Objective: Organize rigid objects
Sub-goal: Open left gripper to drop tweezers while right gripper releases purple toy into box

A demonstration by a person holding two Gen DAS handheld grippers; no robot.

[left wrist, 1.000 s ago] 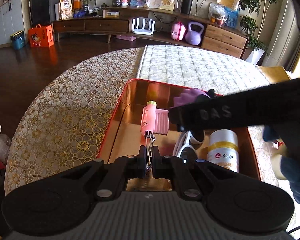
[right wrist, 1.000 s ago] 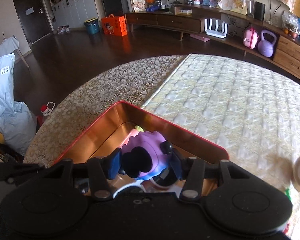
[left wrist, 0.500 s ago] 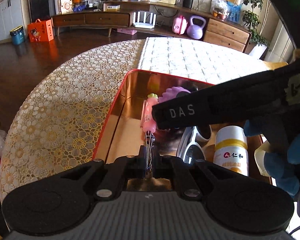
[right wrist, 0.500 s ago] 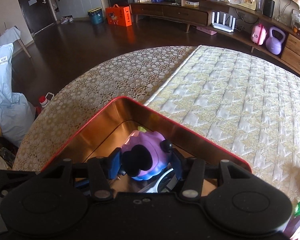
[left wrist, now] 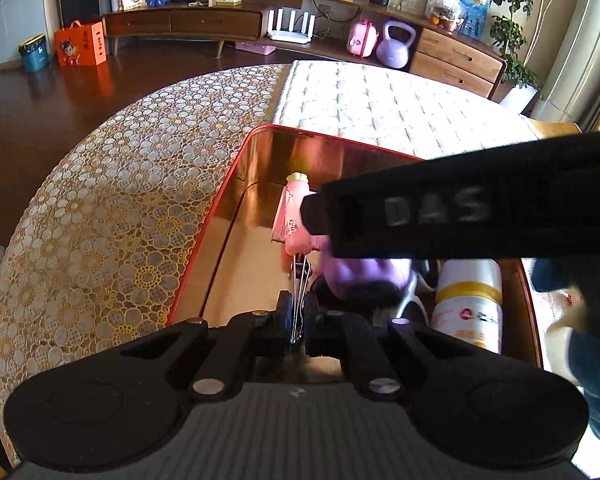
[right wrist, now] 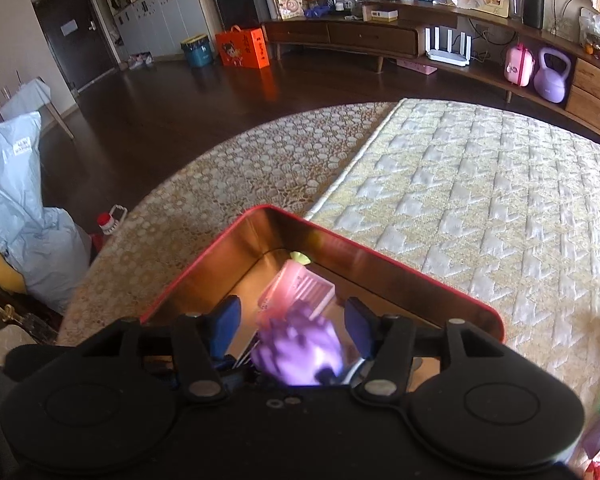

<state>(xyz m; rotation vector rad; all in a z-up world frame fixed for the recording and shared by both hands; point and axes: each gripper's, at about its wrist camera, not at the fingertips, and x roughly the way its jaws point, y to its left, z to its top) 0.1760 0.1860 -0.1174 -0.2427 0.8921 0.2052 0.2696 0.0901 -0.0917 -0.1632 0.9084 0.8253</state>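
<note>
The left claw (left wrist: 298, 316) is clamped on the thin wire end of a pink plastic comb-like tool (left wrist: 296, 216). The right claw (right wrist: 292, 320), its jaws just opening, stands clear of the blurred purple plastic toy (right wrist: 300, 350) between them. Both sit inside the red-rimmed copper metal tin (right wrist: 400, 256). Beyond its far rim, the quilted bed (right wrist: 480, 184) lies bare.

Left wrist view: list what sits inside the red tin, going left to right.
Inside the red tin: pink comb with its wire end in the left tongs, then the blurred purple toy, then the white bottle.
</note>
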